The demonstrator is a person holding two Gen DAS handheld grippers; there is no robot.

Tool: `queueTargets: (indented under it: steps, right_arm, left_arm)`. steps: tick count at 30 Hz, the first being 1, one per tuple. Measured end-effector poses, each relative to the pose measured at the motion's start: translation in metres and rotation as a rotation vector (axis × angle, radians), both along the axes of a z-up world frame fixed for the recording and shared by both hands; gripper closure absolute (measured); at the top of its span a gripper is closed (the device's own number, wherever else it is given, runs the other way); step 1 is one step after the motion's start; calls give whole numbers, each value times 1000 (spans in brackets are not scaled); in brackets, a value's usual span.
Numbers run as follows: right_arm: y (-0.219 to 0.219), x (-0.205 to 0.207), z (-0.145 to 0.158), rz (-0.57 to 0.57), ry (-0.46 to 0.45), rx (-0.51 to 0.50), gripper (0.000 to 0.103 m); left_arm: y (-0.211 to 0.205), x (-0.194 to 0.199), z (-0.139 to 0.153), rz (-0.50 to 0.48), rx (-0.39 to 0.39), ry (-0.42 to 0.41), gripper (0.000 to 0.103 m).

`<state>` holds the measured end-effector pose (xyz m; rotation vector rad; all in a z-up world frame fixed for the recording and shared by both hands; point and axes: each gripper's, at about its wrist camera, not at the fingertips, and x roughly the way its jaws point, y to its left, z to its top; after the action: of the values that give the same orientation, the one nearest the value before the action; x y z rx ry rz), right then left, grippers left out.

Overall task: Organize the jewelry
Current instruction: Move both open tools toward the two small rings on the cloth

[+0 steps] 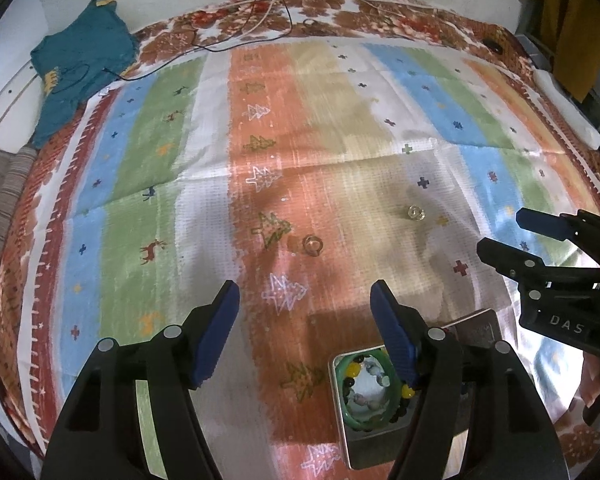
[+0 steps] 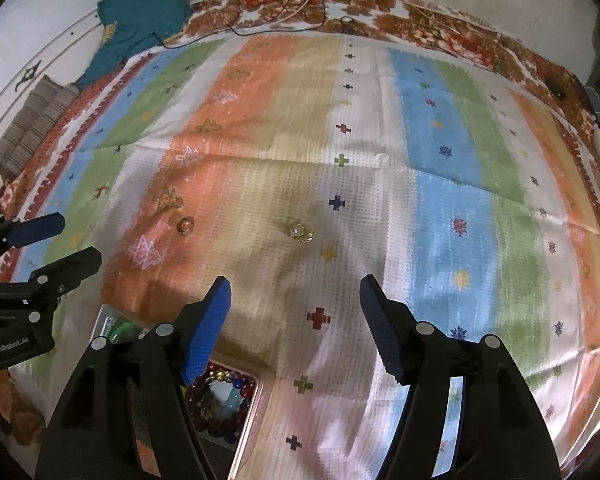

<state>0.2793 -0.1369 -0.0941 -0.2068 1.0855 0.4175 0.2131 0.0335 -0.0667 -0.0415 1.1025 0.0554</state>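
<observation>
Two small rings lie on the striped cloth: one on the orange stripe (image 1: 312, 245) (image 2: 185, 225), one gold with stones on the beige stripe (image 1: 415, 213) (image 2: 302, 233). A metal tin (image 1: 341, 436) near me holds a green bangle and beaded bracelets (image 1: 373, 390). A second tin (image 2: 256, 400) holds dark red and blue beads (image 2: 220, 404). My left gripper (image 1: 304, 328) is open and empty, short of the orange-stripe ring. My right gripper (image 2: 295, 320) is open and empty, short of the gold ring. Each gripper shows in the other view (image 1: 503, 232) (image 2: 72, 240).
A teal garment (image 1: 80, 60) lies at the far left corner. Black and white cables (image 1: 260, 20) trail across the far edge. A folded striped cloth (image 1: 4, 208) sits at the left edge. A white object (image 1: 567, 108) lies at the far right edge.
</observation>
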Motion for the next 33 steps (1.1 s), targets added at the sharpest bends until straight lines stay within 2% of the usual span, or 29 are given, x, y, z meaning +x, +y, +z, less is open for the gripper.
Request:
queueTargets:
  steps: [23,33]
  right_arm:
    - [17,37,-44,25,80,-88,36]
    - [20,55,-59,5,109,-91,36]
  left_arm:
    - [1,38,-43,-52,37,122,35]
    - [10,56,-58,-37,-4,159,37]
